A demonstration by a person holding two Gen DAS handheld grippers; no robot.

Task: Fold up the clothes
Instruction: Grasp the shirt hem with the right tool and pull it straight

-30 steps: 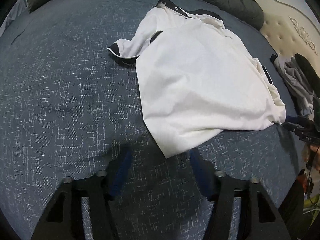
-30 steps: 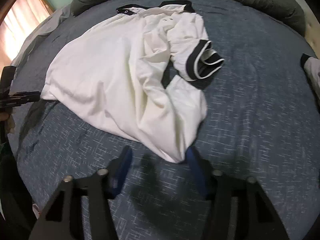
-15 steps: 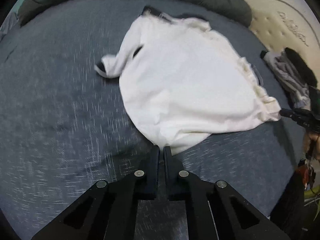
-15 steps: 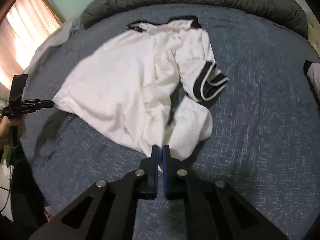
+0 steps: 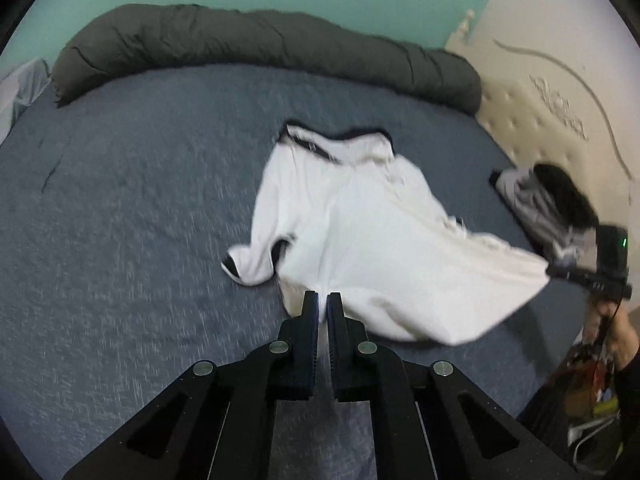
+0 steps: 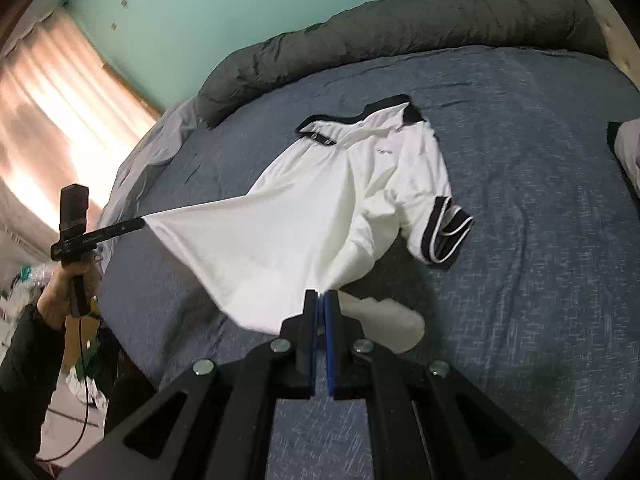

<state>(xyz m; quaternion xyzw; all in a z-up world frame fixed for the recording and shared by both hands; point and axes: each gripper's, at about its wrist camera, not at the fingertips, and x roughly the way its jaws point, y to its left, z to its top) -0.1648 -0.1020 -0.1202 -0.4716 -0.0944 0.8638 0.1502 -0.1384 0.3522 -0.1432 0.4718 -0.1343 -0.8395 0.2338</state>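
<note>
Between fingers of left gripper (image 5: 322,300): hem corner of white shirt (image 5: 372,240), clamped tight. Right gripper (image 6: 321,298) likewise closed on opposite hem corner. Beyond both: hem raised and stretched taut, collar end and sleeve (image 6: 444,236) lying on blue bed (image 5: 120,240).

Risks, as judgement: thin pinch slipping under tension; uneven lift skewing fold; bunched sleeve getting trapped inside fold.

Farther out: dark rolled duvet (image 5: 260,48) along far edge, second garment (image 5: 536,200) off to right near headboard (image 5: 552,120), well apart. Nothing blocking path over shirt.

Both wrist cams angled down, sharing shirt (image 5: 360,240) on bed (image 5: 120,240)
</note>
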